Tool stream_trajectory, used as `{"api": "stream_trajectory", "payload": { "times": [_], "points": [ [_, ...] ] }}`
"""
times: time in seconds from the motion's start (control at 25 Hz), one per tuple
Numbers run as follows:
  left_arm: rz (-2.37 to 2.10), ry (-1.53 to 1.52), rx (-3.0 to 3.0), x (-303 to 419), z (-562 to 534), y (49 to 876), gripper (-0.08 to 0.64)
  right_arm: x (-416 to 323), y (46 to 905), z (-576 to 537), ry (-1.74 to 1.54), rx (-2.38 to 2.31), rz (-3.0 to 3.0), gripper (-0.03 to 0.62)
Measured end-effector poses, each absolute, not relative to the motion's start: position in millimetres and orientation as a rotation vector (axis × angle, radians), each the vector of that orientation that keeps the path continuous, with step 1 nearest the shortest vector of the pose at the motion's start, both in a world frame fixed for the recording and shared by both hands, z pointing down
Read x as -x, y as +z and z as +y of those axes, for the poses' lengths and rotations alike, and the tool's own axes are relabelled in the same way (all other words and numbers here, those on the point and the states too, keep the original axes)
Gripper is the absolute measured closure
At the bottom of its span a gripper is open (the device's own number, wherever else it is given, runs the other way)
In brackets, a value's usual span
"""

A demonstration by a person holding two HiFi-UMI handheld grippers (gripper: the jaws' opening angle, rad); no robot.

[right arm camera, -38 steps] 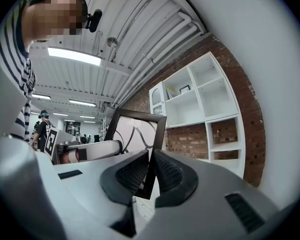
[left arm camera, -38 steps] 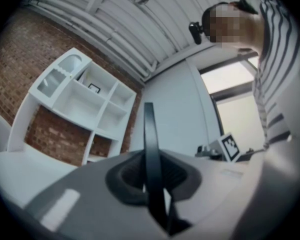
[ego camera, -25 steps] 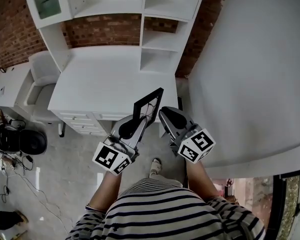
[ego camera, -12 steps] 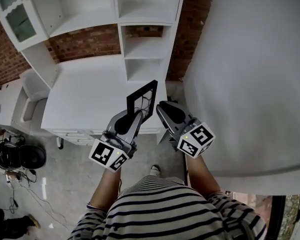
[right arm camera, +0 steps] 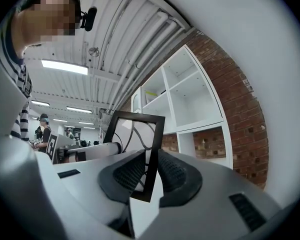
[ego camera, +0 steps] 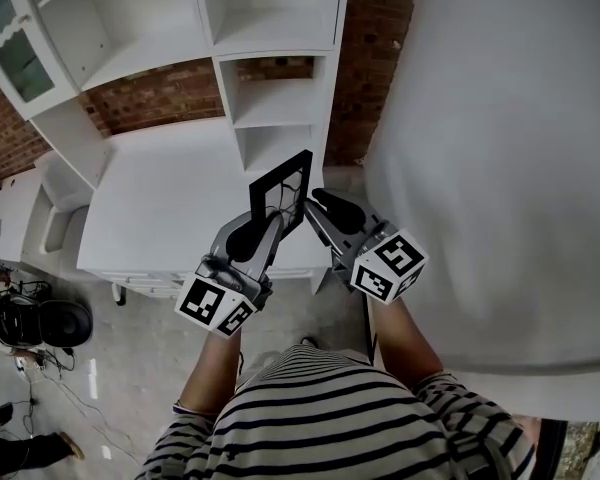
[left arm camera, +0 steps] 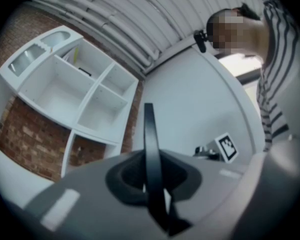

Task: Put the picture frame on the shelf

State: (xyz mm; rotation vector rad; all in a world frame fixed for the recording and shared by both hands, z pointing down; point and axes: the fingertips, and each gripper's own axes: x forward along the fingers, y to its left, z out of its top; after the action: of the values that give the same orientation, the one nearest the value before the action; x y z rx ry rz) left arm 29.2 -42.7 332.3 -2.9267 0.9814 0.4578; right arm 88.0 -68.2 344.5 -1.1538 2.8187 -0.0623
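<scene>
1. The plain white wall [ego camera: 500, 148] fills our right side and leaves little room to swing the load that way.
2. The white shelf unit [ego camera: 276, 103] stands ahead against the brick wall [ego camera: 150, 108]. Its cubbies that we can see into look empty, so we judge any of them could take the load.
3. The white desk [ego camera: 170, 198] lies between us and the shelves, so we would have to reach across it. Its top looks bare, so nothing on it blocks the way.
4. The picture frame [ego camera: 280, 196] is in the air over the desk's near edge, upright and well short of the shelves.
5. The left gripper [ego camera: 277, 220] has its jaws closed on the frame's lower edge. The right gripper [ego camera: 310, 200] has its jaws clamped on the side bar. We think two grips keep the thin frame from twisting.
</scene>
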Motion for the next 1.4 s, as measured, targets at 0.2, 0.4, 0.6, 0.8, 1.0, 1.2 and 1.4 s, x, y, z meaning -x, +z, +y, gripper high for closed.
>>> {"api": "stream_trajectory", "payload": {
  "times": [0.2,0.4,0.6,0.8,1.0,1.2,1.4],
  "points": [
    [0.963,0.462,2.919,-26,-42,337,0.522,-84,351,-74,-0.070,1.162,2.821,0.540],
    [0.946,0.456,2.914,-38,-62,330,0.522,-92,348,-97,-0.088,1.148,2.824,0.532],
    [0.910,0.461,2.920,-46,-96,320,0.522,-100,340,-134,-0.092,1.159,2.826,0.532],
    [0.855,0.494,2.925,-37,-128,305,0.522,-92,324,-166,-0.065,1.173,2.822,0.532],
    [0.801,0.520,2.918,-30,-167,291,0.521,-86,307,-204,-0.042,1.187,2.814,0.532],
    [0.740,0.535,2.938,-25,-202,288,0.521,-83,302,-237,-0.054,1.201,2.802,0.532],
    [0.673,0.571,2.960,-20,-230,282,0.520,-79,295,-262,-0.027,1.269,2.761,0.532]
  ]
}}
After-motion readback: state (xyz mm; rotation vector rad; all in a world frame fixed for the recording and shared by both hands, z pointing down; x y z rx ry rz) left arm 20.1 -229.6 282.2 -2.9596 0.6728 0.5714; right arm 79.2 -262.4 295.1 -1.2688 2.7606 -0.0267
